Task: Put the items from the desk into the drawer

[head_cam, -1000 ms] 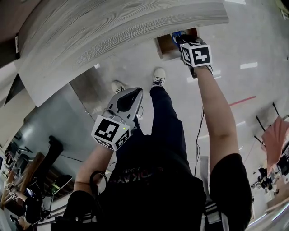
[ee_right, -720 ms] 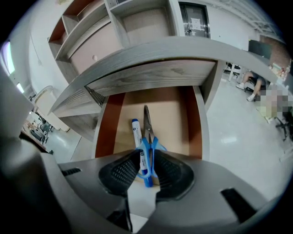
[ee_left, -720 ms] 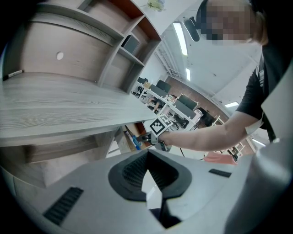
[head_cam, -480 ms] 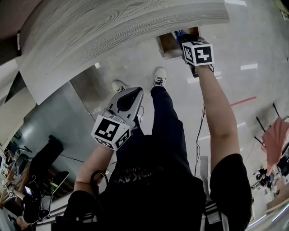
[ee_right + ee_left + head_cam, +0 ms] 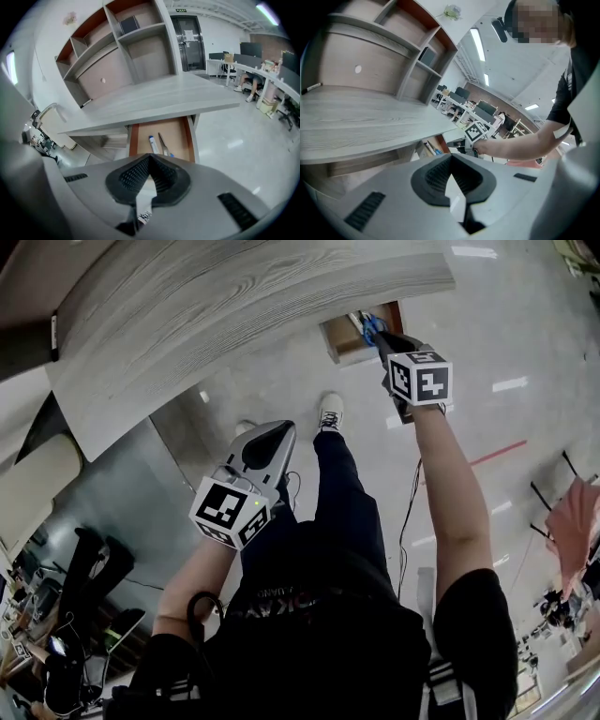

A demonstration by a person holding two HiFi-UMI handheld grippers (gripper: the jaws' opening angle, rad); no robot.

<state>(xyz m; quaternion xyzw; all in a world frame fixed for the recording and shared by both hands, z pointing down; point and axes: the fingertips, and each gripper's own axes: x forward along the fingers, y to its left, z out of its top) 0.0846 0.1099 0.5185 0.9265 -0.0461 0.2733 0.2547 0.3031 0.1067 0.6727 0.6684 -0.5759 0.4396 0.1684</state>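
Left gripper (image 5: 450,161) jaws pressed together, nothing between. Grey desk (image 5: 356,124) at left, shelf unit (image 5: 408,42) behind it. Right gripper (image 5: 461,143) beyond desk's corner, forearm (image 5: 511,146) reaching from right.

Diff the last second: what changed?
Right gripper pulled back and up from the drawer; its jaws have just been closing and now meet on nothing. Left gripper stayed put, shut; drawer still open.
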